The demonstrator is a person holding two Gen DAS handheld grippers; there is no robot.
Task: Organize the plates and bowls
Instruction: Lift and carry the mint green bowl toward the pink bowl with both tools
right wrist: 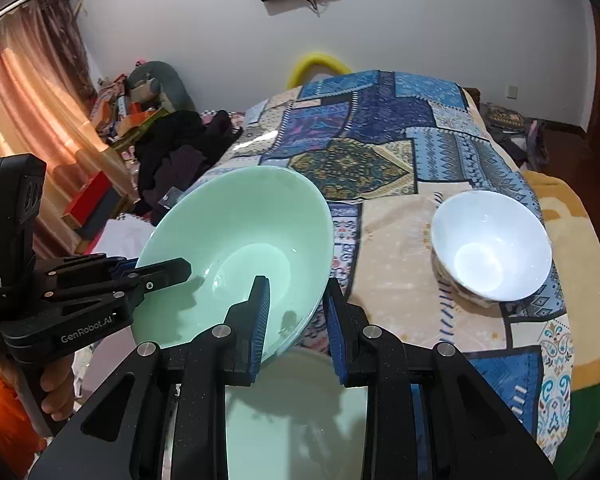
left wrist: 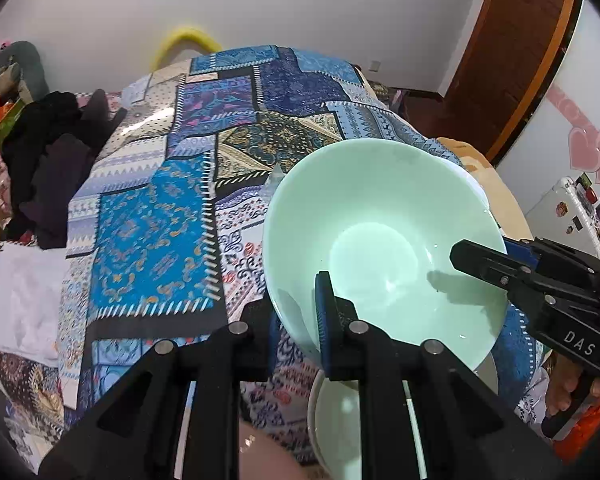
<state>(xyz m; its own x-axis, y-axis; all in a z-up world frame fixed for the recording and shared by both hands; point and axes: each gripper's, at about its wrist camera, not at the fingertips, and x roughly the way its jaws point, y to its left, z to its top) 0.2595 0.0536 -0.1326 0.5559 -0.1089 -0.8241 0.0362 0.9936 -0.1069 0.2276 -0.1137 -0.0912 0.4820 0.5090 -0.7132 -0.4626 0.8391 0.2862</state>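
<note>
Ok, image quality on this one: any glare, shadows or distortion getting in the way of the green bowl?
Left wrist view: the green bowl is sharp, with a claw shadow across its inside and small specular glints; fisheye bends the patterned tablecloth and darkens the corners. Right wrist view: same bowl clear with soft claw shadows; the white bowl has a bright patch at its bottom; warm backlight glows through the curtain.

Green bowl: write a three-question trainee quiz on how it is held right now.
1. True or false: both grippers grip the green bowl by its rim.
2. Is the green bowl level or tilted?
3. Which bowl stands apart on the cloth: A) the white bowl, B) a red one, C) a black one?

Key: 1 true: the left gripper and the right gripper each straddle the rim. 2 tilted. 3 A.
</note>
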